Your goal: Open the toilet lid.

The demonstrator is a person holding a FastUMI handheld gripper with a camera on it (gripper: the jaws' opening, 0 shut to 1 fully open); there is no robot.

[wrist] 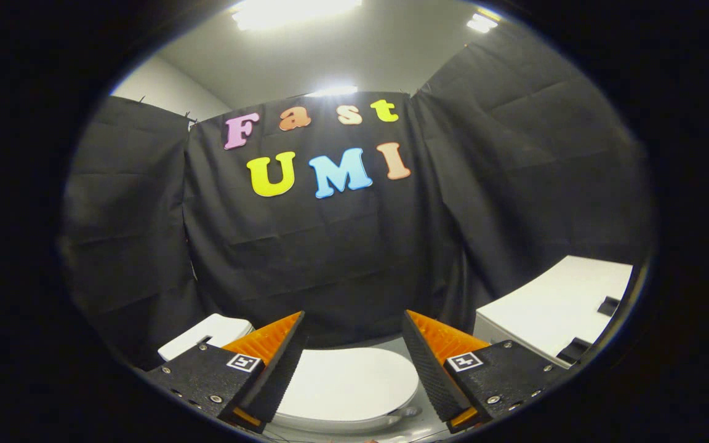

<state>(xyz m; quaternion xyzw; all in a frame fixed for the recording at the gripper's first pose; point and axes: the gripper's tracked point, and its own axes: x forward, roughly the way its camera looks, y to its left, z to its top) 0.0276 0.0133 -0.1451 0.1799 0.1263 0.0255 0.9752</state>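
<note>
The gripper is spread wide and holds nothing; neither finger touches any object. It hangs above the toilet, looking across at the black cloth wall of the booth.

The toilet lid lies flat and closed over the bowl, showing in the gap between the two fingers and just below them. To the far left, behind the left finger, sits the white cistern — partly hidden, so its full outline cannot be made out. To the right stands a white cabinet top with dark recesses, well apart from the lid.

Step in hand, by judgement: the approach. The lid is untouched and no lifting has begun.

Orientation of the lid: its broad face points upward. Its long axis appears to run left to right in the scene, the hinge end toward the cistern at left and the rounded free end toward the right — though the fisheye bends the outline and the fingers cover both ends, so this is a reading, not a certainty.

Next move, by judgement: descend toward the free rim, get one finger under the edge or close both on it, then swing the lid up about its hinge toward the cistern.
</note>
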